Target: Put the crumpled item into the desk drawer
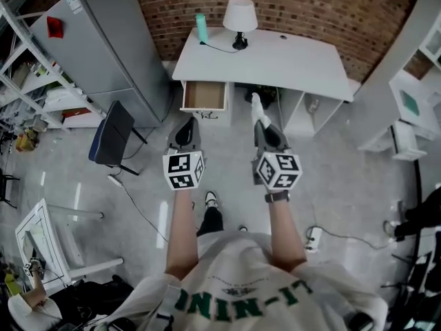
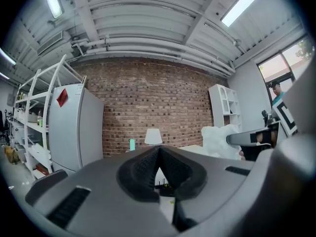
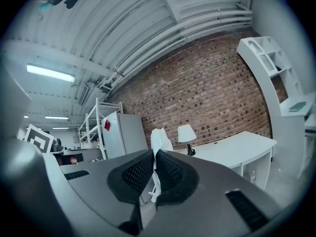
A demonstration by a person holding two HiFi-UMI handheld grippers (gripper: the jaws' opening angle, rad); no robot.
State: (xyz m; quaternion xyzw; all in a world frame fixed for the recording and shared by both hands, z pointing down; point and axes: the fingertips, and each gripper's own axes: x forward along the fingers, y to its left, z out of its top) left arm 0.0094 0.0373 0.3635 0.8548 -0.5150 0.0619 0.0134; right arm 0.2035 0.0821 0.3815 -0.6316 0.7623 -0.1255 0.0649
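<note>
Nearest, the right gripper (image 1: 259, 121) has its jaws pinched nearly together on the crumpled item (image 1: 256, 106), a white wad held in the air in front of the desk (image 1: 275, 64), well short of the drawer (image 1: 204, 95). The right gripper view shows what the head view does not: the item (image 3: 160, 141) is clamped between the ribbed pads (image 3: 170, 169), one lobe standing above the jaw tips and a thin tail hanging below them. Beside it, the left gripper (image 1: 187, 123) is level with the right one, and its own view shows the jaws (image 2: 159, 154) closed tip to tip with nothing between them. That view also catches the right gripper from the side, with the white wad (image 2: 219, 141) bulging past its tips. Left of the grippers, a dark chair (image 1: 110, 135) stands on the floor. Farther on, the drawer is pulled out from under the desk's left front edge. Only the head view looks into it, showing its brown bottom. On the desk, a teal bottle (image 1: 201, 27) stands at the rear left corner and a white lamp (image 1: 240, 16) stands by the rear edge just right of it. A grey fridge (image 1: 103, 40) stands left of the desk. A brick wall (image 1: 310, 5) runs behind it all. Only the left gripper view shows a person (image 2: 276, 90) far off at the right by a window.
</note>
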